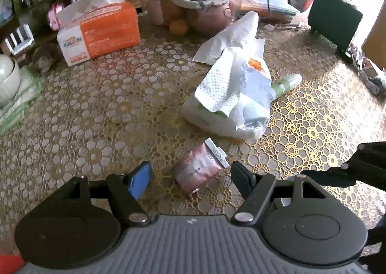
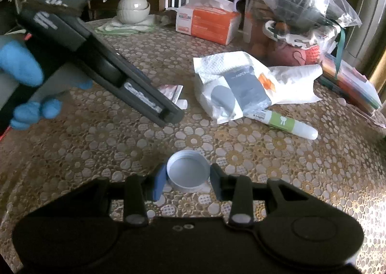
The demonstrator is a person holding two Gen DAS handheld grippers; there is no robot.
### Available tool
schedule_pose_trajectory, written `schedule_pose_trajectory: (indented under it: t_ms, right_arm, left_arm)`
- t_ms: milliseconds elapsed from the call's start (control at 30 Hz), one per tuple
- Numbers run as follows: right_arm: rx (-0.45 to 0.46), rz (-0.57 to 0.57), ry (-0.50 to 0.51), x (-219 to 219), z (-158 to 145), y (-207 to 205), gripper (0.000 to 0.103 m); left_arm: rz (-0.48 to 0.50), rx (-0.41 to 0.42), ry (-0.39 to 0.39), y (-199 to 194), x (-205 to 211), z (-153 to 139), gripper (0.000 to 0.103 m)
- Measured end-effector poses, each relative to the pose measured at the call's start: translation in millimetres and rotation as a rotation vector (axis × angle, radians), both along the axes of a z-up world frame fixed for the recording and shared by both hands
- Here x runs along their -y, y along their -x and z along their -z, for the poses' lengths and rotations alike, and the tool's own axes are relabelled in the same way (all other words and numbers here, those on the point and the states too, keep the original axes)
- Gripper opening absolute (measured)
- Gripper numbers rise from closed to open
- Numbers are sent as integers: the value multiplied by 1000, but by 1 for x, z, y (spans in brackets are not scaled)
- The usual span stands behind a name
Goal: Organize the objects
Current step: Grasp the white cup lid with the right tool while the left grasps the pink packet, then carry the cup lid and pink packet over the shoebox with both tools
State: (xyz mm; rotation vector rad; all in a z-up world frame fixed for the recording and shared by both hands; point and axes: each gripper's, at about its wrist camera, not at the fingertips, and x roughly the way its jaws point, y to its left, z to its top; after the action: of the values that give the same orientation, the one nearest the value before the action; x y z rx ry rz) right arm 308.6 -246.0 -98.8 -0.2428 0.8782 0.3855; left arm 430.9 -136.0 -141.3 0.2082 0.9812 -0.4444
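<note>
Left gripper (image 1: 190, 174): jaws spread, clear of the pink sachet (image 1: 199, 170) lying between them on the counter (image 1: 96, 110).
Right gripper (image 2: 188, 177): pinching the white jar lid (image 2: 187, 170), open side up, low over the counter.

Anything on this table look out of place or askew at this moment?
Yes. A crumpled white bag lies slumped on its side with paper towel spilling out. A green-labelled tube lies flat beside it. A loose lid sits upside down between the right gripper's fingers, with no container in view.
</note>
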Motion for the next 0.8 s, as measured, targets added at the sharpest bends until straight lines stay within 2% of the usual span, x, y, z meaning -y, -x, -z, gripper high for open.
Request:
schedule_pose_trajectory:
  t_ms: [67, 133, 367, 467, 800]
  right_arm:
    - [0, -1, 3, -1, 0, -1, 39]
    - [-1, 2, 2, -1, 1, 0, 39]
    - [1, 20, 7, -1, -1, 2, 39]
    - [1, 33, 9, -1, -6, 7, 39]
    - [26, 44, -30, -12, -46, 48, 39]
  left_arm:
    - [5, 13, -6, 1, 2, 0, 62]
    - [6, 26, -12, 2, 4, -1, 49]
    - [12, 54, -24, 13, 0, -9, 48]
    - [-2, 32, -28, 21, -4, -15, 48]
    - [-48, 8, 1, 81, -23, -55, 48]
